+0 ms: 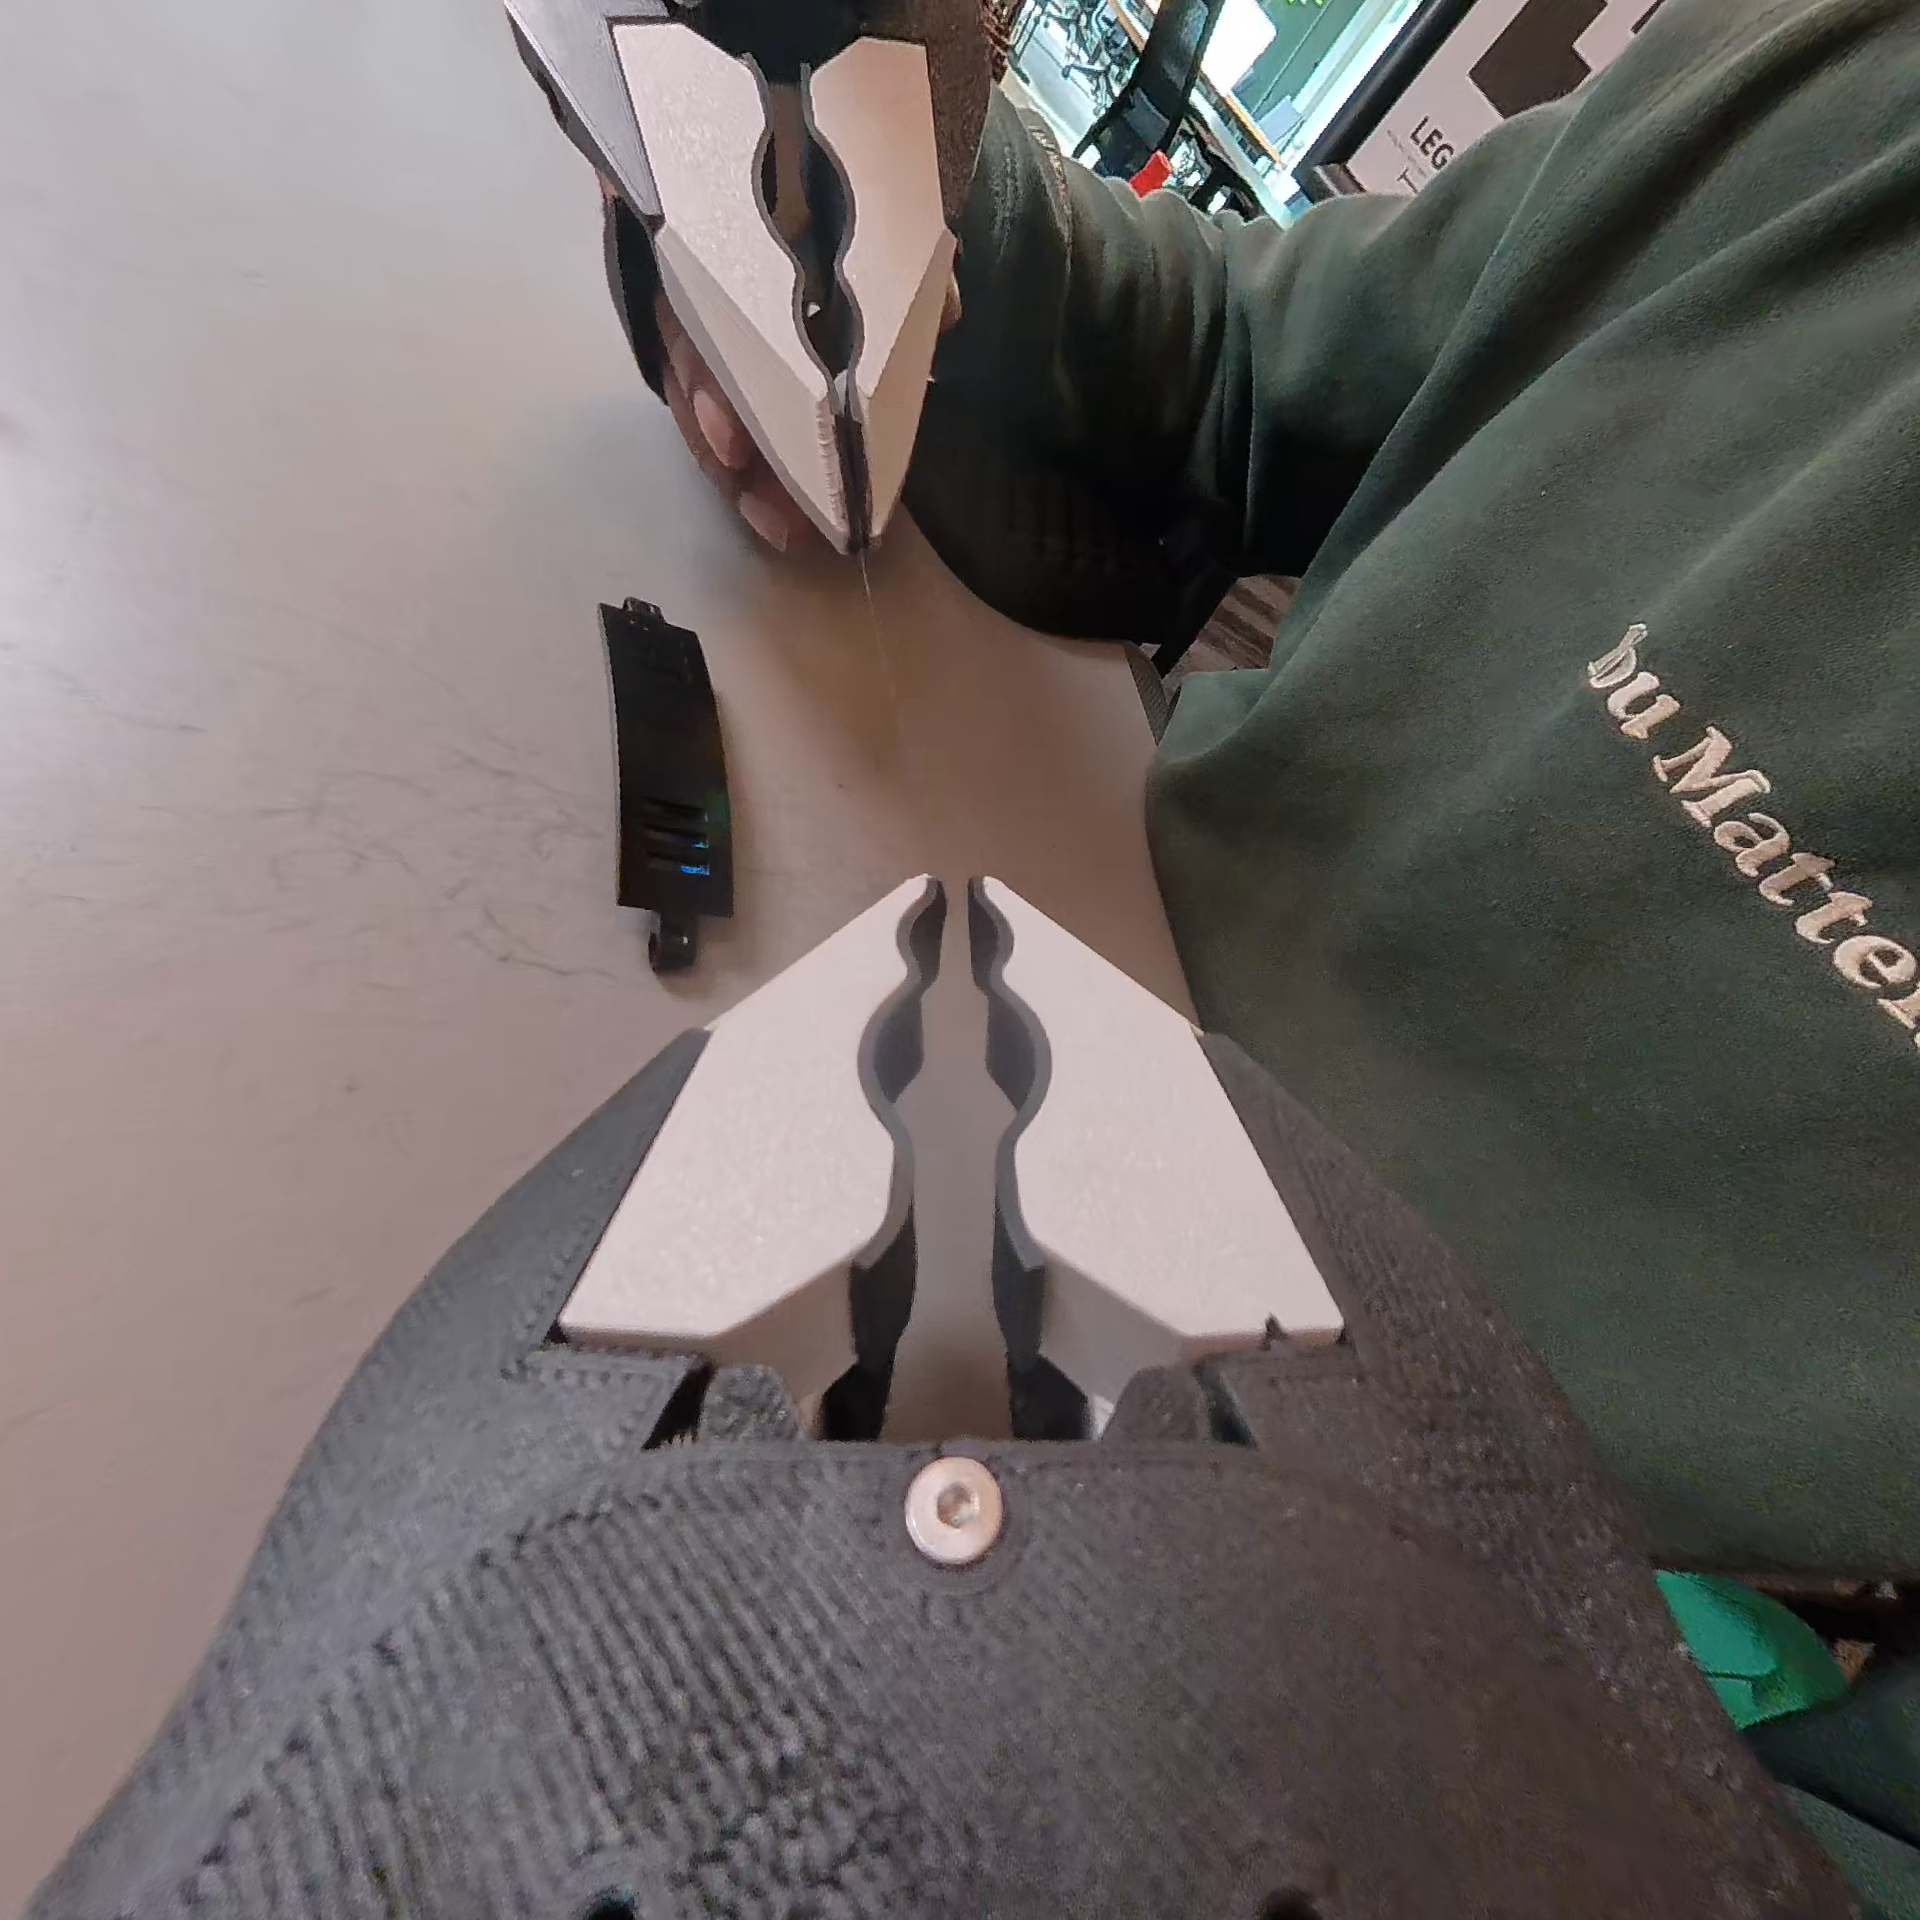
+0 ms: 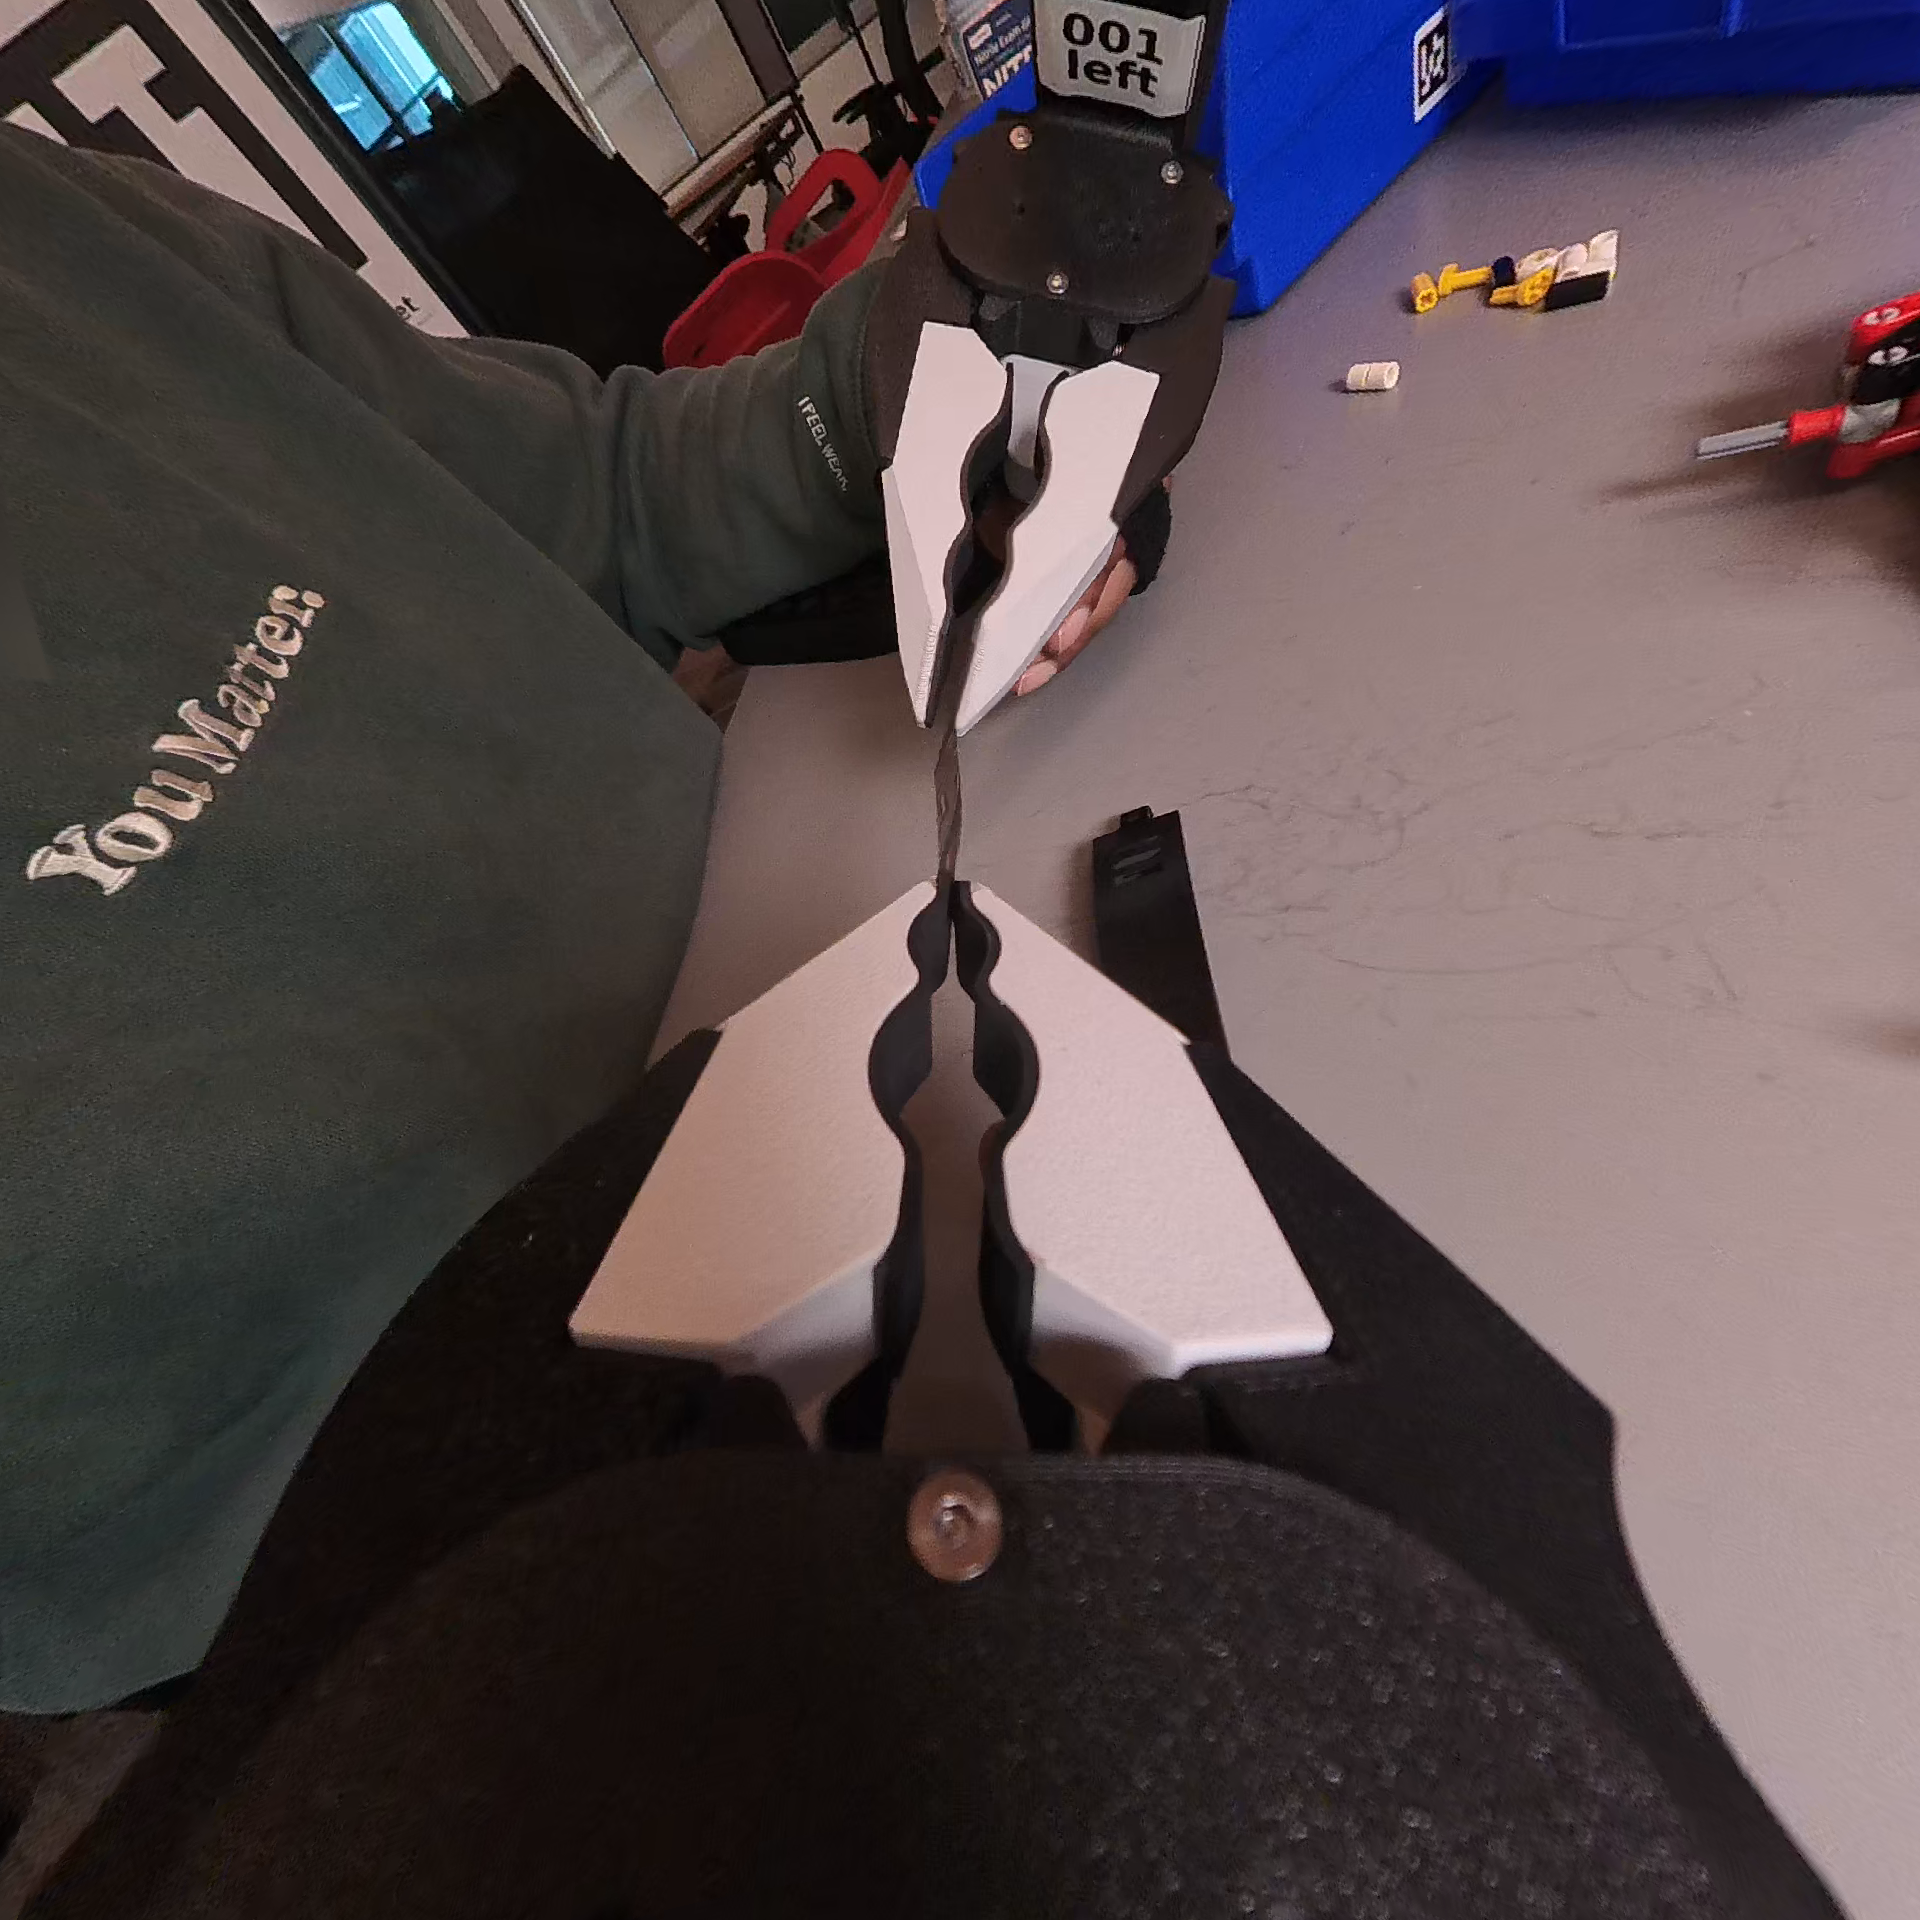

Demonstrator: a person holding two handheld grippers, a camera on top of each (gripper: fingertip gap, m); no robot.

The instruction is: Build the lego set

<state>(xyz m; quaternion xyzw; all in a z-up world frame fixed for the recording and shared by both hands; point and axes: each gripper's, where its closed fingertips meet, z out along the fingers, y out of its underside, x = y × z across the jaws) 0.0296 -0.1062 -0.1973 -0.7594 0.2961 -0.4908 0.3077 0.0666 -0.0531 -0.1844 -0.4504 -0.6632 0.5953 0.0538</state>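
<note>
Stretching a thin dark strip (image 2: 948, 805) between both pinching claws, left claw (image 2: 940, 717) at twelve o'clock, right claw (image 2: 951, 894) must next seat it.

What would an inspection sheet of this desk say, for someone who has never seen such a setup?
Surface: grey table, scuffed.
Job's things: black curved panel lying flat; red part-built model at the far edge; a thin dark strip stretched between the two grippers.
Clutter: small yellow, white and black pieces; one white cylinder.
Grippers: right gripper shut on the strip; left gripper at its other end with a narrow gap at the tips, grip unclear.
Cables: nothing seen.
Surroundings: blue bin behind; the person's green sleeve on the table edge.
</note>
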